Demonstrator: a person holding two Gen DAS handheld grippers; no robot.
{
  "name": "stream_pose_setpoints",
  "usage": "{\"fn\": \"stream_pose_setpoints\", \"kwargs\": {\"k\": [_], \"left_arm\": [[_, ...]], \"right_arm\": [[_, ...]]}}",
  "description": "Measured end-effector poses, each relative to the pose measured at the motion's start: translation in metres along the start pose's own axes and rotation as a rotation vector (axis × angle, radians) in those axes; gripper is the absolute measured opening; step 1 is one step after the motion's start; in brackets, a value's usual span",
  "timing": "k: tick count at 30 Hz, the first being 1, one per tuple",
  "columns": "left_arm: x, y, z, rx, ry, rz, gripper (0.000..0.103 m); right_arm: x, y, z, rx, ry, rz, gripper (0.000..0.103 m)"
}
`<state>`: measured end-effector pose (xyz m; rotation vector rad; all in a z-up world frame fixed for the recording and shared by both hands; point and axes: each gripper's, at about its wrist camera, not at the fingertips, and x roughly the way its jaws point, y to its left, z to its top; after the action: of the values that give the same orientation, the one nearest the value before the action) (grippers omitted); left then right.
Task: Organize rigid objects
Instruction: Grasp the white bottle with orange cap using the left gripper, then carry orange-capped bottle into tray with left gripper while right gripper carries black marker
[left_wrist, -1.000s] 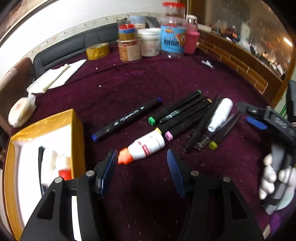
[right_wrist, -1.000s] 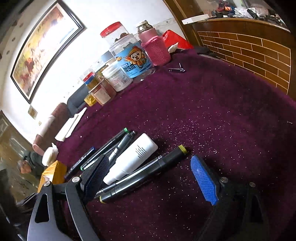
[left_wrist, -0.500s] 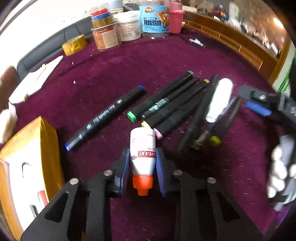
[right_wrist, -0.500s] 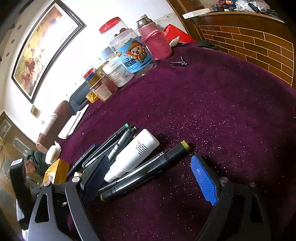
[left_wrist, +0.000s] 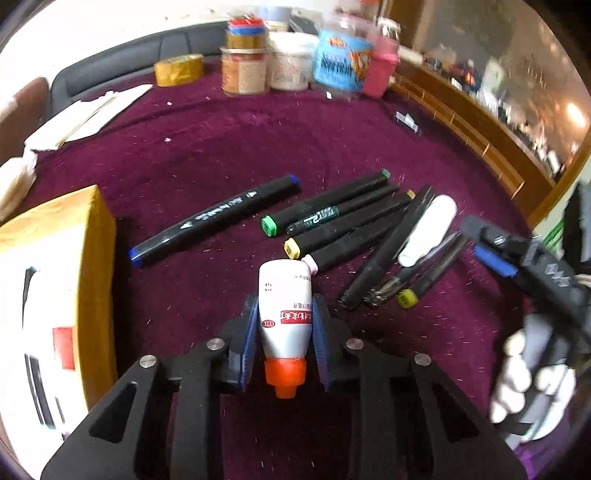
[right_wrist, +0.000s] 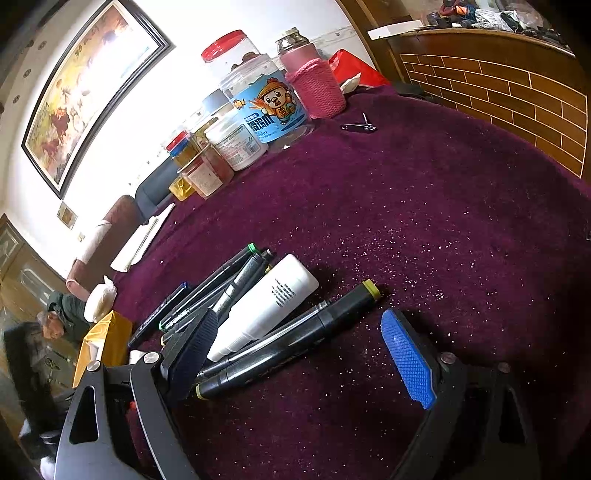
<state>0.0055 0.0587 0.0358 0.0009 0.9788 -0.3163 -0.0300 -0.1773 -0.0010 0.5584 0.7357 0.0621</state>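
My left gripper (left_wrist: 283, 332) is shut on a white glue bottle (left_wrist: 285, 306) with an orange cap pointing toward the camera, lifted just above the purple cloth. Several black markers (left_wrist: 332, 218) and a white tube (left_wrist: 424, 236) lie in a pile beyond it; a blue-capped marker (left_wrist: 214, 219) lies apart to the left. My right gripper (right_wrist: 306, 354) is open over the right end of the pile, its left finger beside the white tube (right_wrist: 266, 306) and a yellow-capped marker (right_wrist: 295, 336). It also shows in the left wrist view (left_wrist: 517, 258).
A yellow box (left_wrist: 51, 295) stands at the left with items inside. Jars (right_wrist: 255, 110), a pink-sleeved bottle (right_wrist: 314, 81) and a tape roll (left_wrist: 179, 68) line the table's back. Nail clippers (right_wrist: 358, 125) lie near them. Papers (left_wrist: 85, 118) lie at back left.
My left gripper closed on the glue bottle, then lifted it slightly and drew back from the pile. The right gripper stayed open in place.
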Motion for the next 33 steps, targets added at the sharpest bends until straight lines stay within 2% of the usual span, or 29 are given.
{"fn": "stream_pose_setpoints", "kwargs": {"k": [8, 15, 20, 23, 25, 27, 29, 33], "left_arm": [[-0.062, 0.010, -0.028, -0.134, -0.125, -0.159, 0.024], [-0.092, 0.031, -0.052, -0.217, -0.181, -0.209, 0.024], [-0.105, 0.047, -0.068, -0.255, -0.198, -0.215, 0.024], [-0.111, 0.052, -0.076, -0.263, -0.214, -0.215, 0.024], [-0.111, 0.055, -0.076, -0.270, -0.220, -0.229, 0.024], [-0.111, 0.054, -0.078, -0.269, -0.224, -0.241, 0.024], [-0.111, 0.053, -0.080, -0.265, -0.228, -0.245, 0.024], [-0.113, 0.055, -0.083, -0.267, -0.228, -0.247, 0.024]], "right_arm": [[0.000, -0.002, 0.000, 0.006, -0.002, 0.009, 0.087], [0.000, -0.001, -0.001, -0.004, -0.003, -0.002, 0.087], [-0.005, 0.004, 0.001, -0.014, 0.019, -0.056, 0.086], [-0.017, 0.007, 0.001, 0.005, 0.025, -0.007, 0.085], [-0.014, 0.012, 0.001, 0.001, 0.070, -0.007, 0.076], [-0.004, 0.016, -0.001, 0.005, 0.136, -0.005, 0.054], [0.006, 0.022, -0.004, 0.001, 0.181, -0.019, 0.040], [0.017, 0.039, -0.006, -0.040, 0.166, -0.111, 0.038]]}}
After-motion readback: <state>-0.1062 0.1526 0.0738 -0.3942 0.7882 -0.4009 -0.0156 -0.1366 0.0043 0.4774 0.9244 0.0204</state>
